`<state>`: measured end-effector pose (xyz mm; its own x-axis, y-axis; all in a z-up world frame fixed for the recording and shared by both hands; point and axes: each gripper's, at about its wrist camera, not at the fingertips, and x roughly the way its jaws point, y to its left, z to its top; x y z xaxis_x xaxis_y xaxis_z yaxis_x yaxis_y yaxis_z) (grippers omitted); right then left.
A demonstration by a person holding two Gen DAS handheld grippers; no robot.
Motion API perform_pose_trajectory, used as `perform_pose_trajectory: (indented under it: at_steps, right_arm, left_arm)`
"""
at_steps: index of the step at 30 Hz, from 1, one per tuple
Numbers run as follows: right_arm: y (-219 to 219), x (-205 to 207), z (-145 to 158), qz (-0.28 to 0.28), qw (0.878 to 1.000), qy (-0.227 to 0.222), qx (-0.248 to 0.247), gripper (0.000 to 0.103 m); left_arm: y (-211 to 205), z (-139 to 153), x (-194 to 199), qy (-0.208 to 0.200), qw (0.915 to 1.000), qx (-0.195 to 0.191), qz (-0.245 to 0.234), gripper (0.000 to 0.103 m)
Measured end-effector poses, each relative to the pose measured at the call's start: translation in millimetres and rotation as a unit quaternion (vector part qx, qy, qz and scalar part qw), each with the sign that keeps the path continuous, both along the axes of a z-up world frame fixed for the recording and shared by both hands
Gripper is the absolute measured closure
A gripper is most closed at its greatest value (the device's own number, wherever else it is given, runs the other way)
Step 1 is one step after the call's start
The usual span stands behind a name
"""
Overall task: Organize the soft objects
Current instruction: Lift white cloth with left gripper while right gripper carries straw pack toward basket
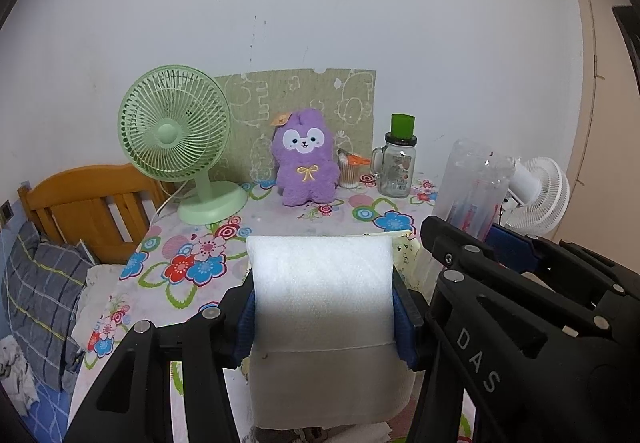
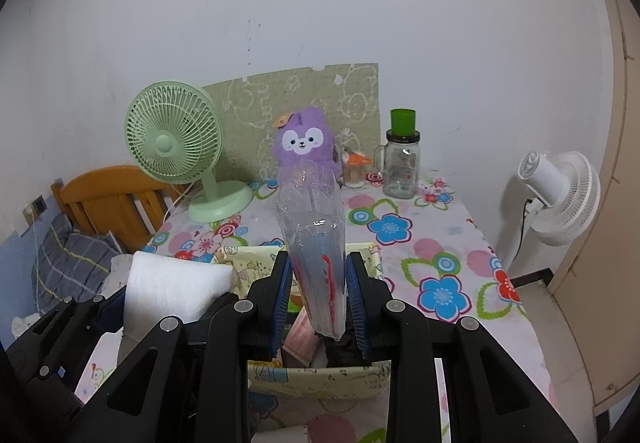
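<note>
My left gripper is shut on a roll of white foam sheet, its blue pads pressing both sides. In the right wrist view the foam sheet shows at lower left. My right gripper is shut on a clear plastic packet with red and blue contents, held upright. Just below it sits a yellow cartoon-print fabric box with several items inside. A purple plush toy sits upright at the back of the table, against a green mat. The right gripper and its packet appear to the right of the foam.
On the flowered tablecloth stand a green desk fan at back left, a glass jar mug with a green cap and a cotton-swab holder. A white fan stands off the right edge. A wooden headboard and bedding lie left.
</note>
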<state>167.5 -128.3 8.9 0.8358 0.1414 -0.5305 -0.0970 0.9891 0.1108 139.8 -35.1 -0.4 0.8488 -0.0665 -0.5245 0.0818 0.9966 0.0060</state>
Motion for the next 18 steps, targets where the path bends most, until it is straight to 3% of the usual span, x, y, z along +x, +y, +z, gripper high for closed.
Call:
perform_pose_trajectory:
  at_steps: [18]
  right_arm:
    - [0,48,-26,0.017,0.999,0.036,0.006,0.072]
  left_arm:
    - [3,-26,51,0.037,0.9993,-0.005,0.004,0.046]
